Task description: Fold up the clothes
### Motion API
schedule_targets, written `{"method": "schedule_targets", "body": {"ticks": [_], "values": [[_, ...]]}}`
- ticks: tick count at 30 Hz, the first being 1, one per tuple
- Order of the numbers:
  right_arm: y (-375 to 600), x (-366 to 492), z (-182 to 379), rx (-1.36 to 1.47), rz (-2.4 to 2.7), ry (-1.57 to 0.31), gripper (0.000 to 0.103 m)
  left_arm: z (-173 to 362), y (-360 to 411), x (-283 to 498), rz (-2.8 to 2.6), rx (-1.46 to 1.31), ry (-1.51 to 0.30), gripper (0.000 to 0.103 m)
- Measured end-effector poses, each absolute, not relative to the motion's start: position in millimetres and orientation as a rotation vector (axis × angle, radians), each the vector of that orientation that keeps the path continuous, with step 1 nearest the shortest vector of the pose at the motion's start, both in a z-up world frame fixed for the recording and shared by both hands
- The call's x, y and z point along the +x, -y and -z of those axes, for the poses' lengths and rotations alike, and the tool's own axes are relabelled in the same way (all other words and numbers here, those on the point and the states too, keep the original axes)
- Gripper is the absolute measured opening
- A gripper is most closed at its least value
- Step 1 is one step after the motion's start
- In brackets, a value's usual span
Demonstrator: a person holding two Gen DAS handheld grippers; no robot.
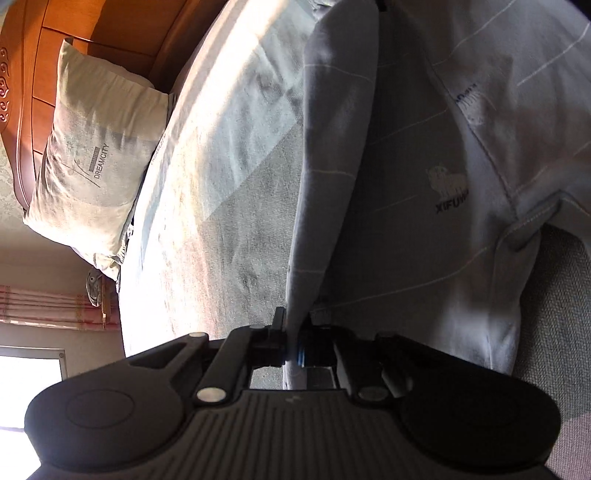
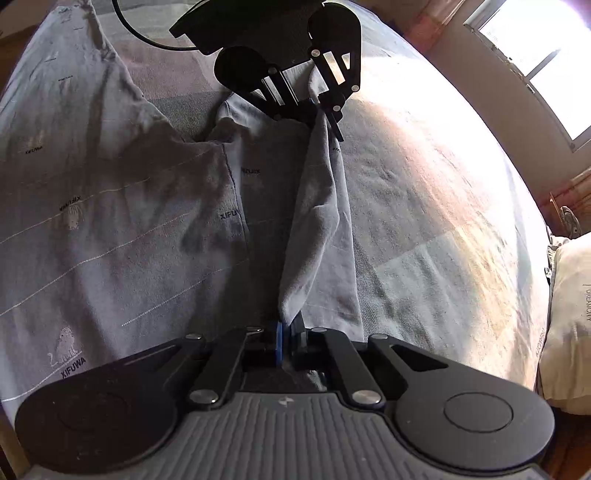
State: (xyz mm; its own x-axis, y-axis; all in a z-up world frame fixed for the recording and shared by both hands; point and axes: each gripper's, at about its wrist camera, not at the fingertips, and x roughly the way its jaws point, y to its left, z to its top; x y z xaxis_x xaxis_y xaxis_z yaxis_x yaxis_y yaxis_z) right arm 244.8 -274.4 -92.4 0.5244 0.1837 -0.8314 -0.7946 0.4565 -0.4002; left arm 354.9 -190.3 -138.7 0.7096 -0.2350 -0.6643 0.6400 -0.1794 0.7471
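A grey-blue garment [image 2: 110, 206] with thin white stripes and small printed animal logos lies spread on the bed. My right gripper [image 2: 286, 332] is shut on one end of a raised fold [image 2: 317, 206] of that cloth. My left gripper [image 2: 319, 110] shows at the top of the right wrist view, shut on the other end of the same fold. In the left wrist view, my left gripper [image 1: 293, 332] pinches the cloth edge, and the garment [image 1: 461, 155] fills the right side. The fold hangs taut between the two grippers, lifted off the rest of the garment.
A pale bedsheet [image 1: 221, 184] covers the mattress, sunlit on one side [image 2: 424, 166]. A pillow [image 1: 92, 147] printed DREAMCITY leans on the wooden headboard [image 1: 110, 29]. The same pillow [image 2: 569, 325] lies at the right edge. A window [image 2: 535, 44] is beyond the bed.
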Motion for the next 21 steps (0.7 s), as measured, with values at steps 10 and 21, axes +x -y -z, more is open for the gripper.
{"method": "schedule_targets", "body": {"ticks": [10,21], "values": [[281.3,234.3,69.3,-0.916,-0.643,-0.766,0.004,108.3,184.4,330.4,0.868,1.539,-0.364,0.003],[288.3,197.3,59.8,-0.958,-0.684,-0.716,0.004,86.8,171.3,268.7,1.053,1.514,-0.348,0.0]]}}
